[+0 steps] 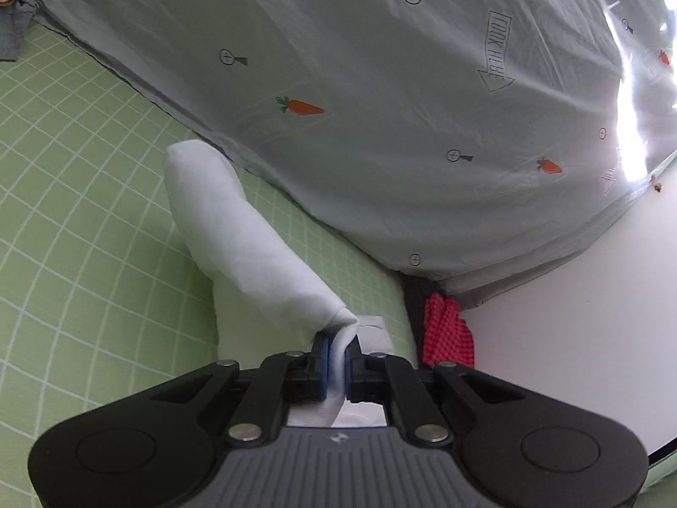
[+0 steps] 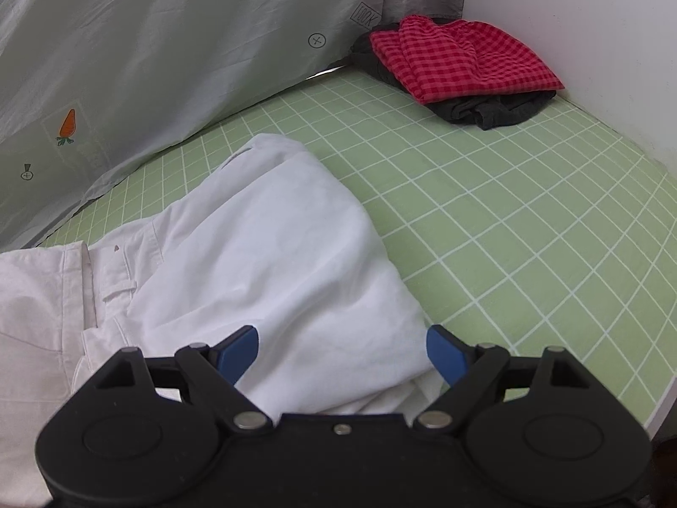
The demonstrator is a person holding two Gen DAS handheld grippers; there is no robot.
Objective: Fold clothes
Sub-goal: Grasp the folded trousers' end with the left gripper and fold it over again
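Observation:
White trousers (image 2: 262, 254) lie crumpled on the green checked sheet (image 2: 507, 220), waistband and pocket at the left of the right wrist view. My right gripper (image 2: 342, 351) stands open just above the white cloth, a blue pad on each side and nothing pinched. In the left wrist view my left gripper (image 1: 337, 353) is shut on a fold of the white trousers (image 1: 237, 228), which rise off the green sheet (image 1: 84, 211) in a stretched ridge running away from the pads.
A grey quilt (image 1: 381, 106) printed with carrots and arrows lies along the far side. Folded red checked cloth (image 2: 461, 59) rests on a dark garment (image 2: 491, 112) in the corner by the white wall (image 2: 592, 34).

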